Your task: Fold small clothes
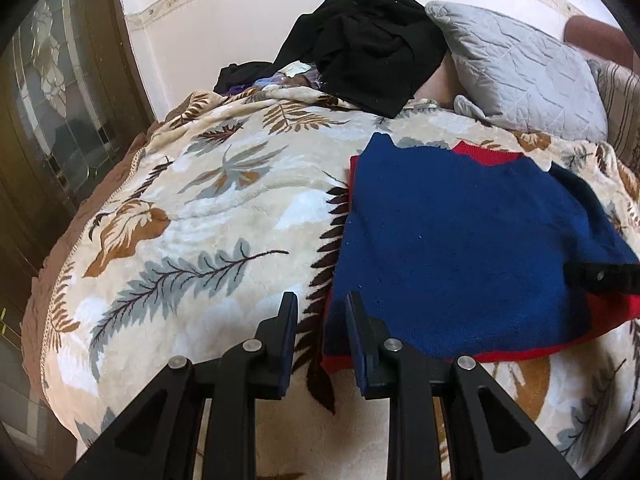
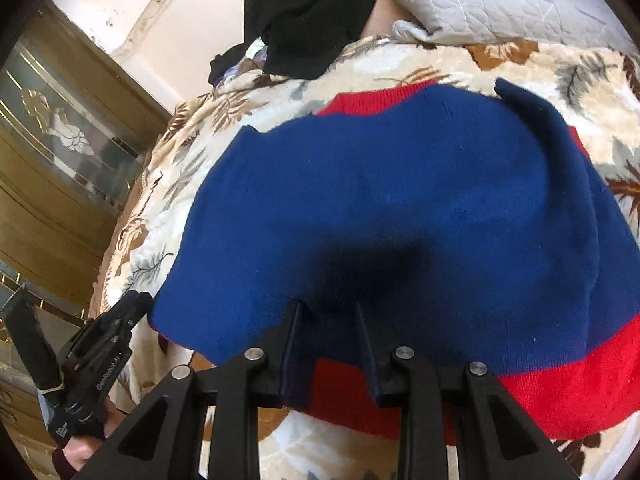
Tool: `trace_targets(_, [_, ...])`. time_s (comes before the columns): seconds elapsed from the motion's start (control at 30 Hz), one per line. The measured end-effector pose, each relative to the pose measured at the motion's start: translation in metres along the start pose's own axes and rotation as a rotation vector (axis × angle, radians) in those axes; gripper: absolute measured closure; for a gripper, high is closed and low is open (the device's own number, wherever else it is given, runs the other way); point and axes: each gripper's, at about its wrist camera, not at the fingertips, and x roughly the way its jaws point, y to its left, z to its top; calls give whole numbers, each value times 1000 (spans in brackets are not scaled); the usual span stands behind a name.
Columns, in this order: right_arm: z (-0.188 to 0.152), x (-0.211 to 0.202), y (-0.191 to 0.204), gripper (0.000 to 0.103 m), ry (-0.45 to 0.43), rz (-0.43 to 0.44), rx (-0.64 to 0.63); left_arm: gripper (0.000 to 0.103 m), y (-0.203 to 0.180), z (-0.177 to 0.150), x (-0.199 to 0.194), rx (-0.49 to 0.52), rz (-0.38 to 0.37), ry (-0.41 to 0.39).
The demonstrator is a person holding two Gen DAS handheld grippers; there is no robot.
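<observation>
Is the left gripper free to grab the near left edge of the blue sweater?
Probably yes: the left gripper hangs empty, jaws parted, just over that edge of the blue sweater, with nothing between.

The right claw (image 2: 326, 314) hangs over the near edge of a blue and red knit garment (image 2: 400, 208) – jaws a little apart, nothing between them. The garment lies on a leaf-patterned blanket (image 2: 168, 216); the left claw (image 2: 134, 304) sits beside its left edge.
</observation>
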Motion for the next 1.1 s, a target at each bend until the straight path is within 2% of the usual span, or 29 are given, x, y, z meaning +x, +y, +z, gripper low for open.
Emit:
trace_targets(0.13, [2, -6, 11, 72, -58, -45, -47, 78, 0, 2, 3, -5, 3, 3])
trace_targets(0.23, [-1, 8, 21, 72, -25, -137, -113, 78, -1, 3, 7, -5, 7, 18])
trace_targets(0.4, [-3, 12, 31, 72, -33, -219, -158, 78, -2, -2, 19, -17, -12, 75])
trace_targets(0.6, [-8, 12, 40, 72, -55, -286, -221, 67, 2, -2, 25, -46, -11, 91])
trace_targets(1.1, [-17, 12, 54, 72, -86, -367, -313, 63, 5, -2, 32, -65, -26, 109])
